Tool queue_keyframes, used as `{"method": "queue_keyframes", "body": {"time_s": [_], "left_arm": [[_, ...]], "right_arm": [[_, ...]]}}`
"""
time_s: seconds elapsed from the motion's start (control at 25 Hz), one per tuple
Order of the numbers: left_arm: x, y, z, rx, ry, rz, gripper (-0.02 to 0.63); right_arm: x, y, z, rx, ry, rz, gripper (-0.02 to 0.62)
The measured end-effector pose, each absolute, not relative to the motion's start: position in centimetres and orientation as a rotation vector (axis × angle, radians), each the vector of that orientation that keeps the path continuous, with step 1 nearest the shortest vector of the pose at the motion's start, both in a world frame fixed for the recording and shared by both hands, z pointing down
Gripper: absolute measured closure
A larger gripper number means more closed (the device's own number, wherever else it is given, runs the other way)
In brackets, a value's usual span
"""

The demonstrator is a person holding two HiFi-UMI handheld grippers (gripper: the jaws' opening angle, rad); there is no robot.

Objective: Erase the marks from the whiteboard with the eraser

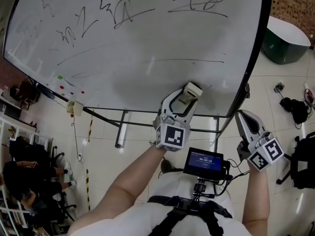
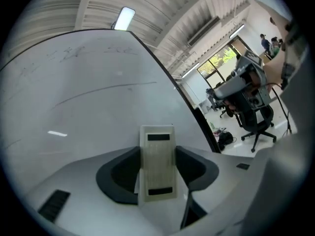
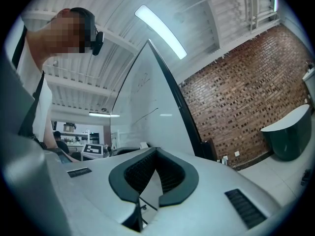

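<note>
Cream eraser (image 2: pixel 157 167) sides hidden by left tongs (image 2: pixel 157 150); whiteboard (image 1: pixel 138 38) top cropped.

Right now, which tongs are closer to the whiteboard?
Left. The left tongs hold the eraser at the whiteboard's lower part; the right tongs sit past its right edge.

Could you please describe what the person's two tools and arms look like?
Both the left tool and the right tool have light grey moulded shells with dark pads, and each carries a cube of black-and-white square markers. The person wears a white top under a black harness.
</note>
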State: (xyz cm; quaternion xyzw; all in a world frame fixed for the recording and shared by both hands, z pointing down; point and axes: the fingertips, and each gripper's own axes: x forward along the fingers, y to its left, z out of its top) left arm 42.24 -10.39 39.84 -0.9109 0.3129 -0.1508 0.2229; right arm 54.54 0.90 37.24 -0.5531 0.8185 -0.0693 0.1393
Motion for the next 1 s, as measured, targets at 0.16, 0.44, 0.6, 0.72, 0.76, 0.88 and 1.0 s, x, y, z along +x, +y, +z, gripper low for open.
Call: {"method": "queue_keyframes", "body": {"time_s": [0.16, 0.44, 0.6, 0.72, 0.76, 0.88, 1.0], "left_arm": [[43.0, -10.6, 41.2, -2.544, 0.902, -0.447, 0.341], [46.7, -8.2, 41.0, -2.552, 0.668, -0.450, 0.341], [50.0, -6.5, 38.9, -2.522, 0.555, -0.380, 0.341], [50.4, -6.6, 38.5, -2.527, 0.573, -0.394, 0.341], [50.3, -6.6, 38.7, -2.540, 0.583, -0.402, 0.341], [50.0, -7.0, 39.6, -2.616, 0.612, -0.415, 0.341], [49.3, -7.3, 40.9, -2.675, 0.629, -0.414, 0.342]], "right_arm": [[55.1, 1.8, 37.2, -1.624, 2.340, -0.202, 0.577], [56.0, 3.2, 36.6, -1.662, 2.297, -0.182, 0.577], [56.2, 4.1, 36.4, -1.684, 2.282, -0.174, 0.577], [56.8, 4.8, 36.6, -1.703, 2.265, -0.174, 0.577], [57.0, 5.0, 36.7, -1.710, 2.260, -0.177, 0.577], [57.3, 5.3, 37.2, -1.723, 2.249, -0.190, 0.577], [57.1, 5.3, 37.3, -1.719, 2.252, -0.195, 0.577]]}}
